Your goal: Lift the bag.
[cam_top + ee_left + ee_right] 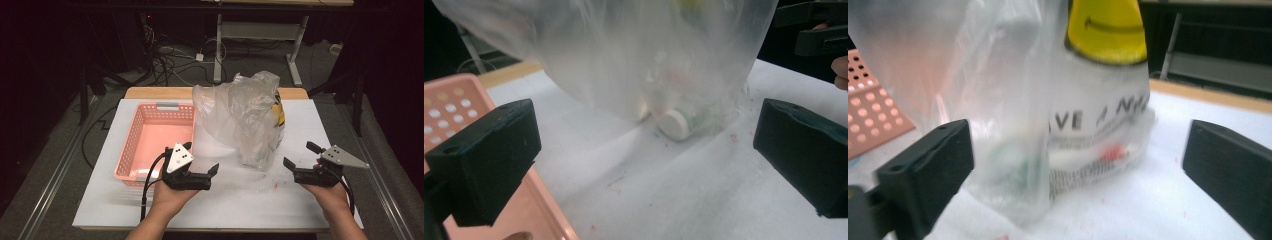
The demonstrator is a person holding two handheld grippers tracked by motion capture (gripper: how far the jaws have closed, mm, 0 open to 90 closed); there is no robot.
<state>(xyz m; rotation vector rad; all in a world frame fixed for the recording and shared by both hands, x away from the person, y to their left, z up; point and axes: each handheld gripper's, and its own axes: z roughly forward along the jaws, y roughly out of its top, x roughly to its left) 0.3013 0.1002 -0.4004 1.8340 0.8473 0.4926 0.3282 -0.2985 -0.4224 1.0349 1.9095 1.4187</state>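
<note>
Tongs sit low over the white table (150,210), one pair in each of your hands, and the work looks barely begun. At the far left, a pink basket (131,145) with a perforated wall rests on the table with nothing inside it. Just beside its near right corner, your left tongs (216,170) are spread wide and pinch nothing; they point right, toward the bag. In the middle, a crumpled clear plastic bag (240,110) stands upright on the table, apart from both pairs of tongs. The left gripper view shows small items inside the bag's bottom, among them a round white cap (675,124). The right gripper view shows a white inner package with a yellow top (1108,30) and black lettering. To the right, your right tongs (299,156) are also spread wide and empty, pointing left at the bag. By my reading, nothing has left the bag yet. Gripping the bag and getting its contents out, likely into the basket, all lies ahead.
</note>
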